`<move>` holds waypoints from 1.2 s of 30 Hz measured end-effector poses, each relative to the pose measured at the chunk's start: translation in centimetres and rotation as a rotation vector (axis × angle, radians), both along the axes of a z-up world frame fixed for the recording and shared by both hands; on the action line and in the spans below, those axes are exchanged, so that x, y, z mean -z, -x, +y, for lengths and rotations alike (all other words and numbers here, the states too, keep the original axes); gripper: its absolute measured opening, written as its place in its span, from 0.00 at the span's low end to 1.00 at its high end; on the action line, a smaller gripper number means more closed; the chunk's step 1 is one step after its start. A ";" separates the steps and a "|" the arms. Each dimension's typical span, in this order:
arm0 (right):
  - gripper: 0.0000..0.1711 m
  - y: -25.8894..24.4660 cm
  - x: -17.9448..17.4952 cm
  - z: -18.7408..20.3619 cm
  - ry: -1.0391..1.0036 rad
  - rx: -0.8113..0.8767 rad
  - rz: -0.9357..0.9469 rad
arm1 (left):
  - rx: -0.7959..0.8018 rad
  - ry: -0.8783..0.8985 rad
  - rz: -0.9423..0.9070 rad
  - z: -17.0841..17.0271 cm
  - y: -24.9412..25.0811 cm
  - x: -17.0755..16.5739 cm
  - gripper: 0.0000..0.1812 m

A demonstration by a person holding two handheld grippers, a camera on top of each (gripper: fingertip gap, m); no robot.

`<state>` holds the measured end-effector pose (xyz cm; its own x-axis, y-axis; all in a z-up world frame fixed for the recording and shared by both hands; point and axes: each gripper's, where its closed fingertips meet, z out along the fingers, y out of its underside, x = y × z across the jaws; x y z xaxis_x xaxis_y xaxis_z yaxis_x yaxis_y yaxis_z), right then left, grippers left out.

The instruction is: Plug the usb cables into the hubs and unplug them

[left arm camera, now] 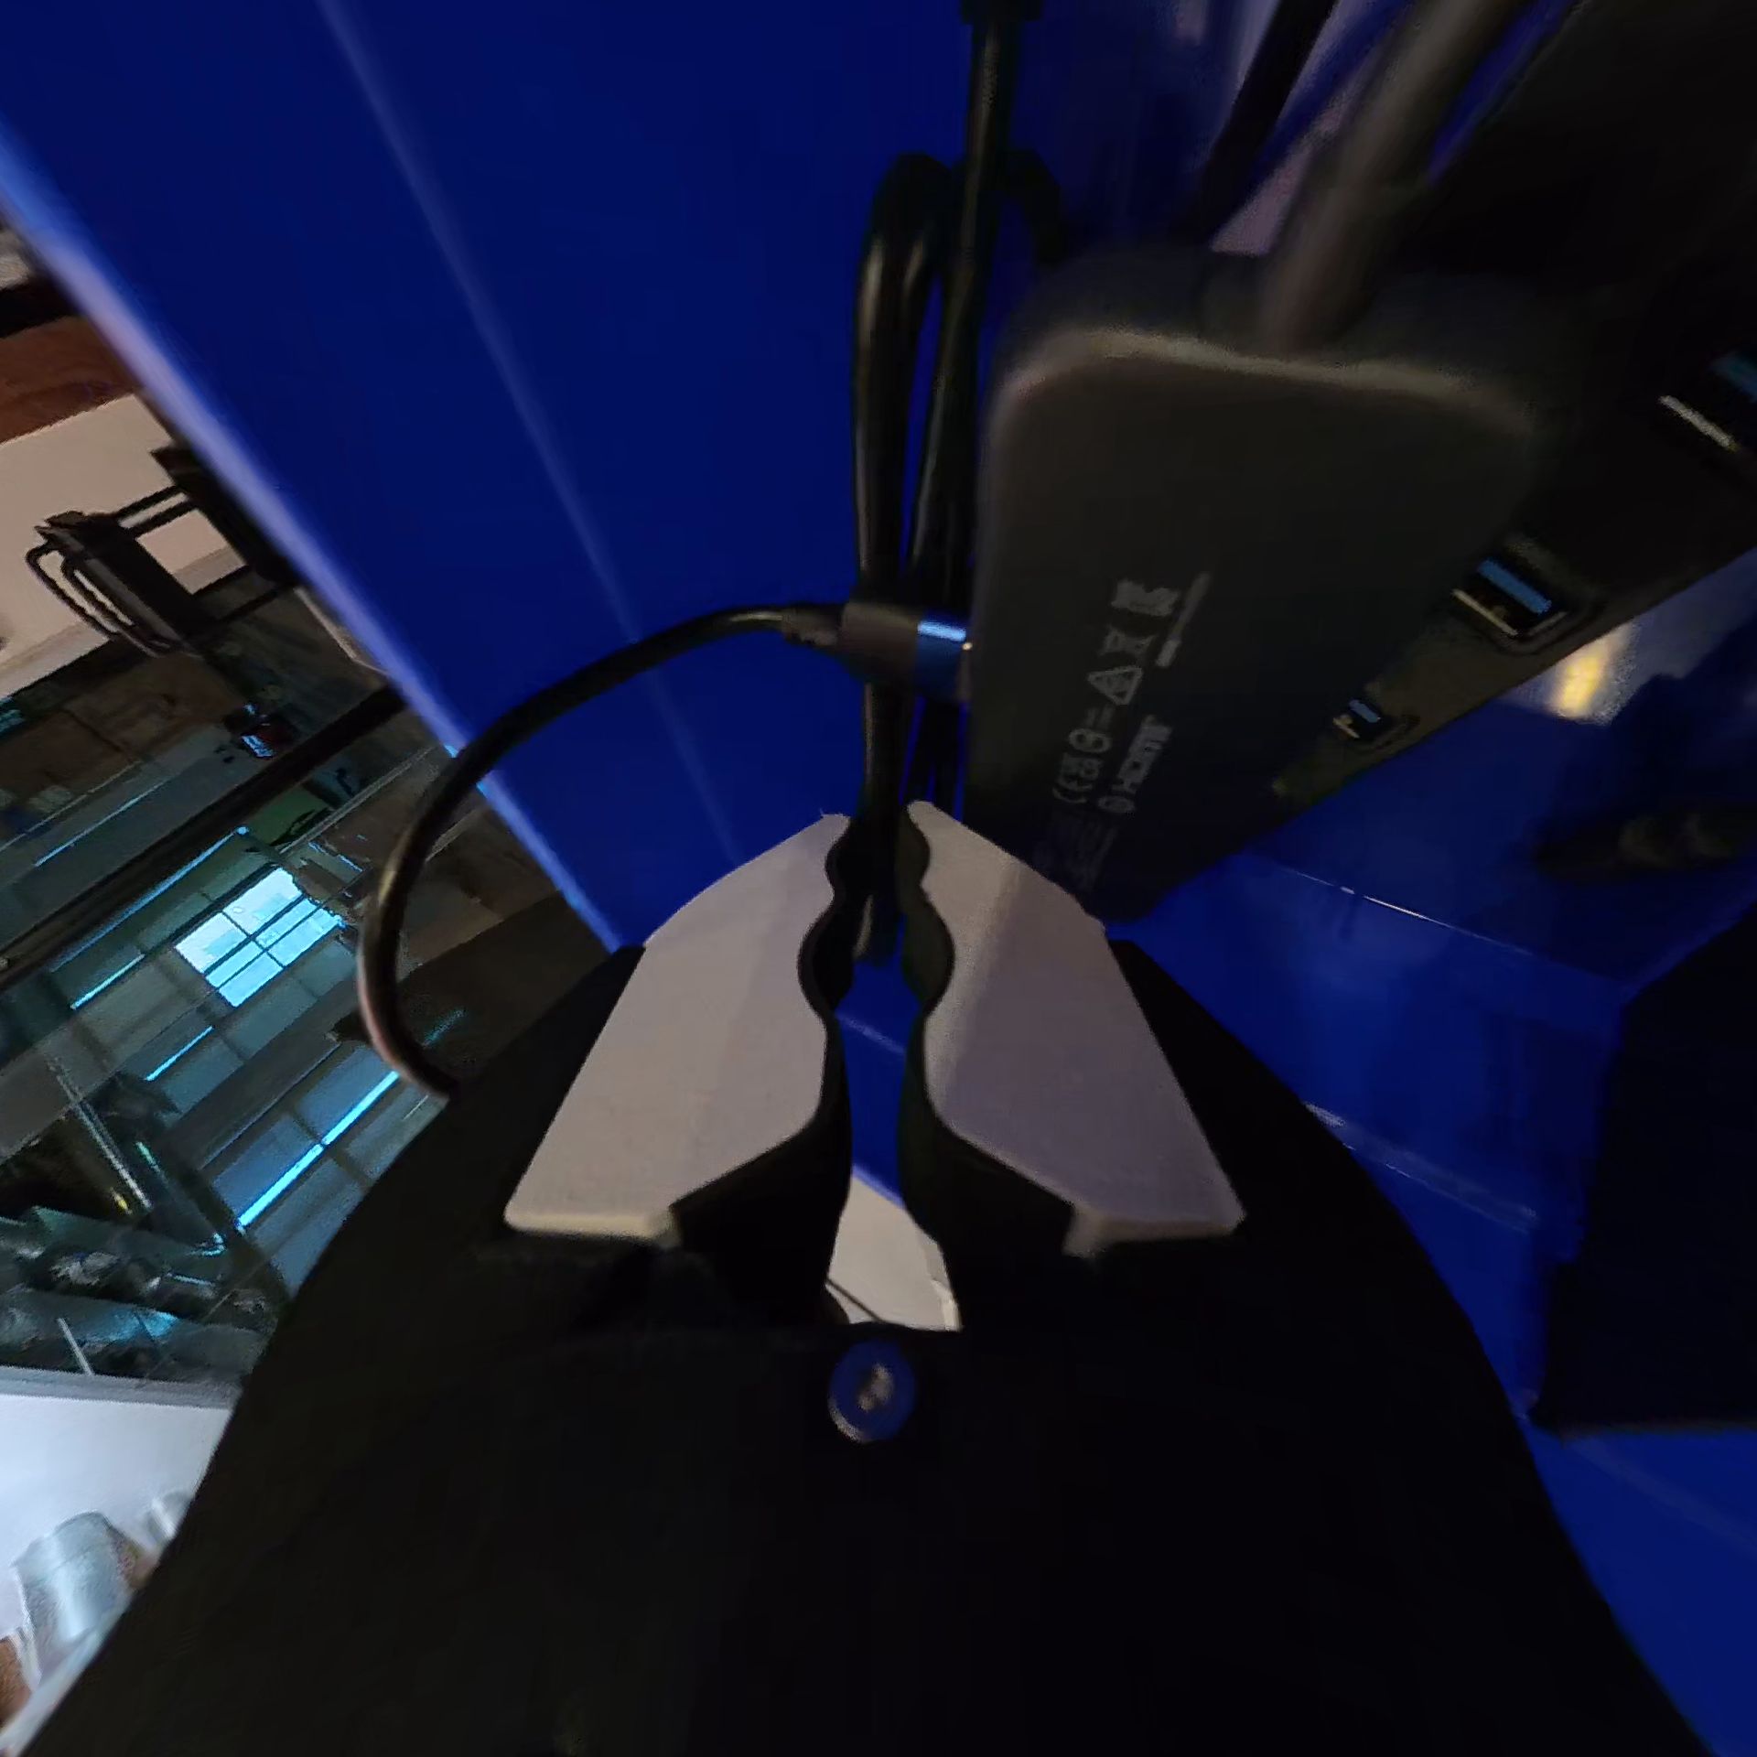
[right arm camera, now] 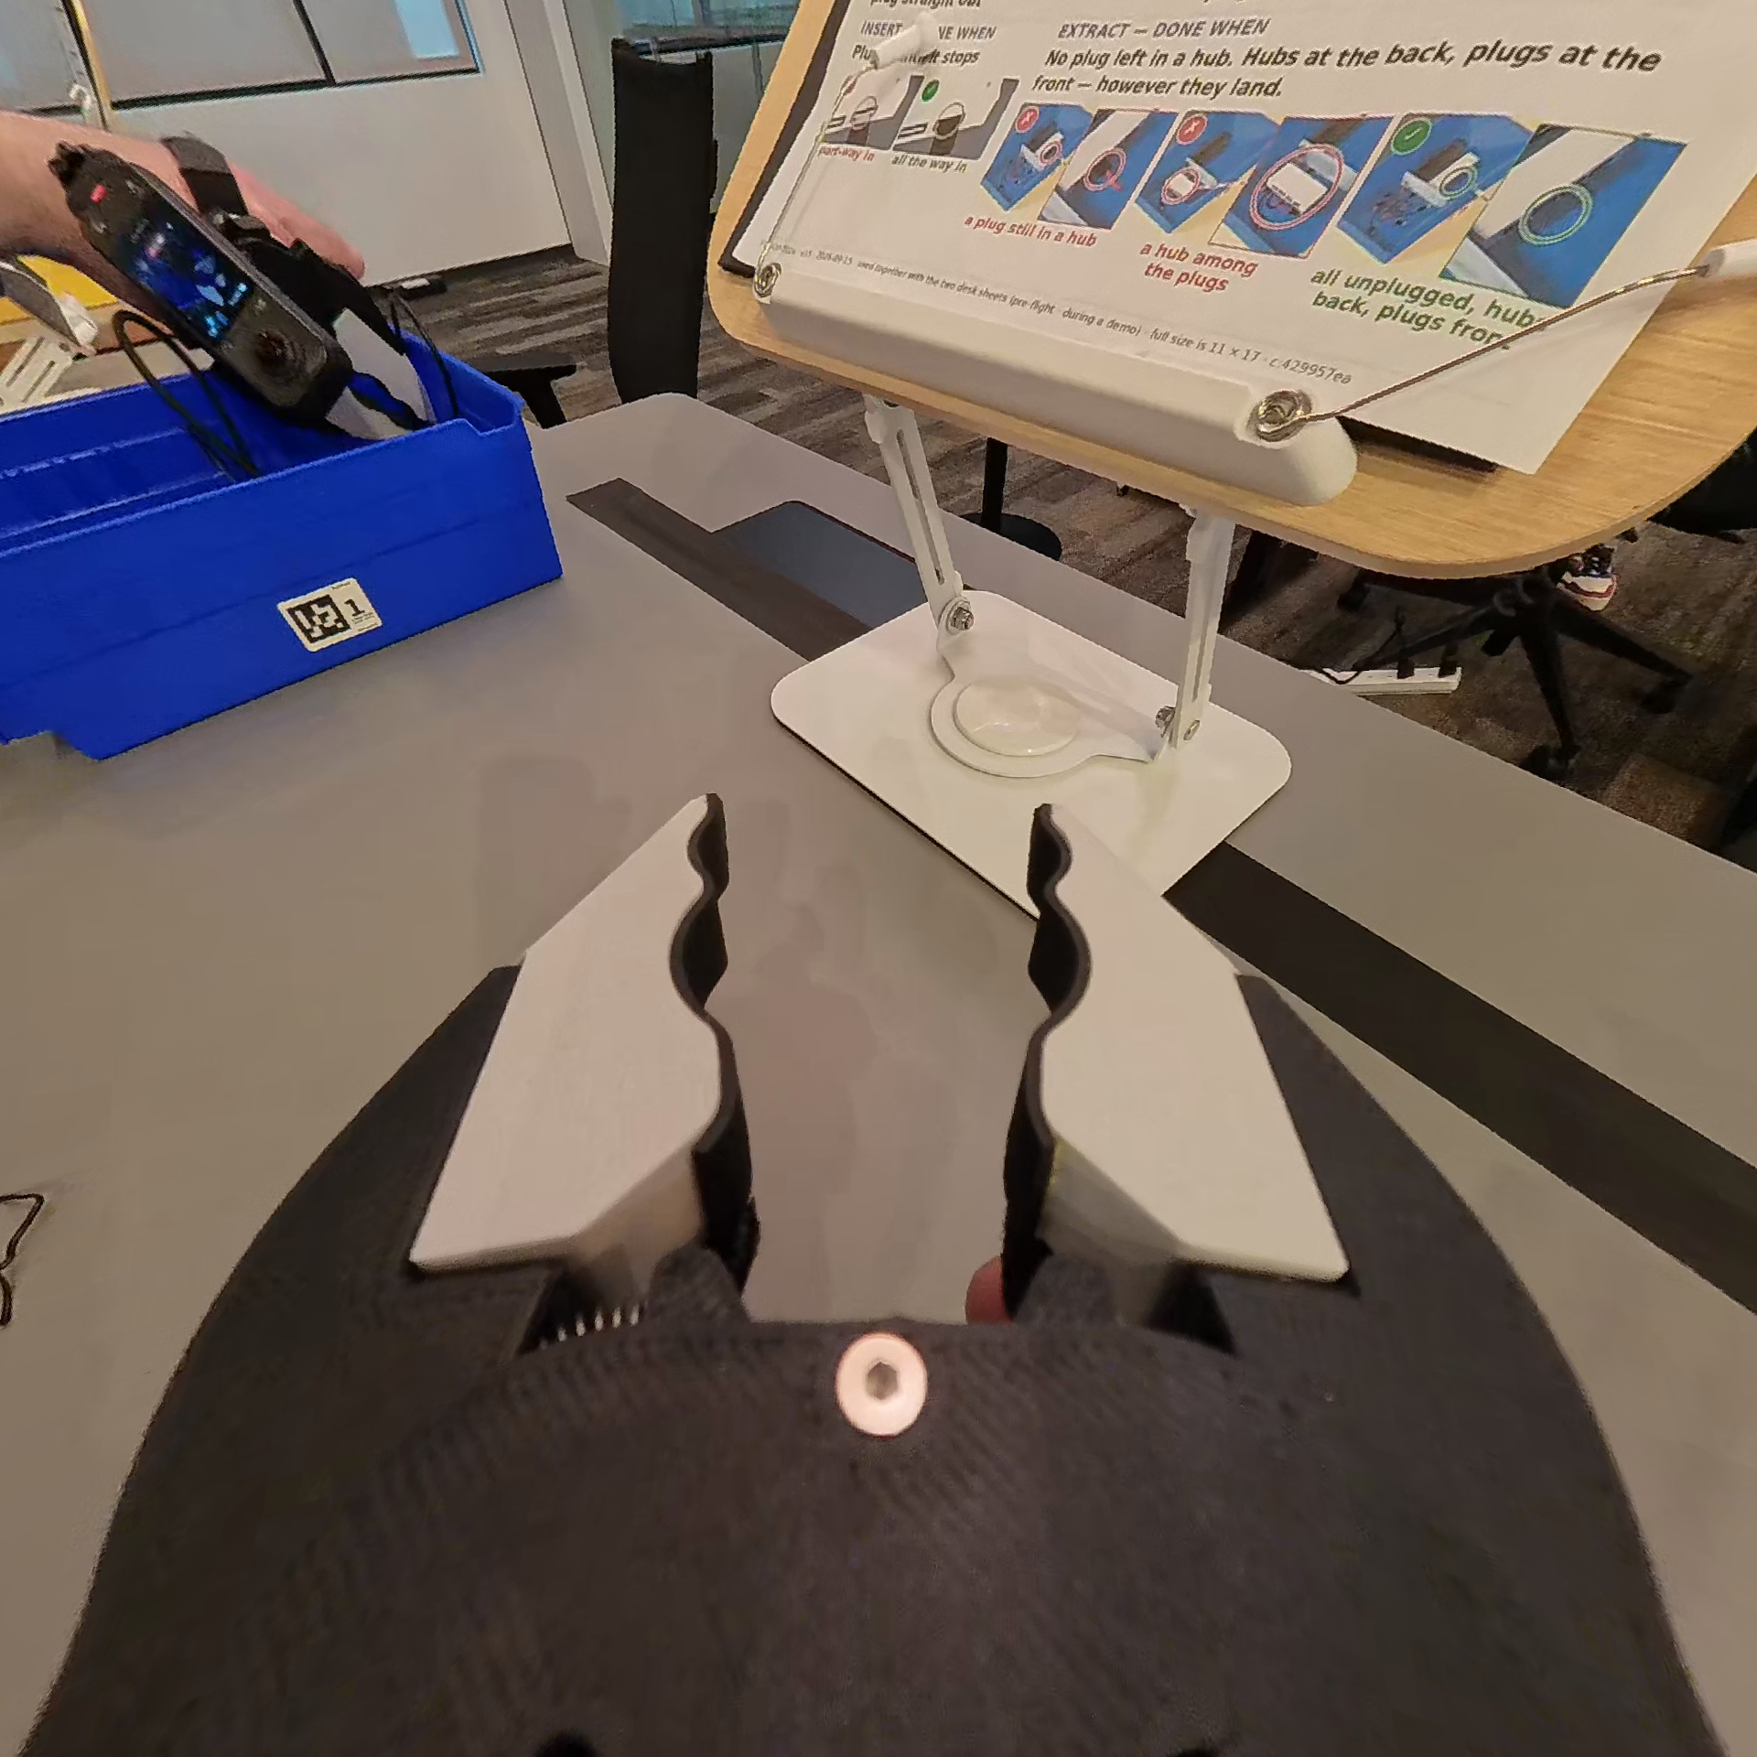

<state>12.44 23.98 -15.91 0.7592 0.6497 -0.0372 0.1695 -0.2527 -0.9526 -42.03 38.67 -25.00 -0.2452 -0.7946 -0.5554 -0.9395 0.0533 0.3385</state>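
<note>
Blue bin point(right arm camera: 285, 532): plastic, on the grey bench point(right arm camera: 475, 856) at the left in the right wrist view, with a small black-and-white marker sticker point(right arm camera: 330, 613) on its side.
Left gripper point(left arm camera: 877, 837): tilted down into the bin, a person's hand point(right arm camera: 285, 214) behind it; its white fingers point(left arm camera: 751, 960) are clamped on a bundle of black cable point(left arm camera: 879, 723).
USB hub point(left arm camera: 1226, 570): dark grey, inside the bin just right of the fingertips, tilted, open ports along its right edge.
Plug point(left arm camera: 898, 637): metal-sleeved and seated in the hub's left end, its cable looping away to the left.
Right gripper point(right arm camera: 879, 856): held level over bare bench, well apart from the bin, fingers spread wide with nothing between them.
Book stand point(right arm camera: 1036, 723): white base, wooden board carrying an instruction sheet point(right arm camera: 1283, 162), just beyond the right gripper.
</note>
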 end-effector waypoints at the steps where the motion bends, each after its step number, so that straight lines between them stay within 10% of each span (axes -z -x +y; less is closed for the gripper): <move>1: 0.36 0.0 0.0 0.0 0.000 0.001 0.001 | -0.004 -0.013 -0.021 0.0 -0.1 -0.4 0.03; 29: 0.36 0.4 0.2 -0.3 0.019 -0.027 0.011 | -0.019 0.110 -0.382 -5.6 -5.2 -4.9 0.15; 36: 0.36 1.1 0.1 -0.7 0.015 -0.045 -0.001 | 0.017 0.273 -0.156 -6.6 -7.0 -0.5 0.24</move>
<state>11.34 23.30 -16.03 0.7291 0.6828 -0.0464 0.1820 -0.2589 -0.9486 -35.01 32.10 -24.45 -0.1883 -0.9161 -0.3539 -0.9772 0.1387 0.1610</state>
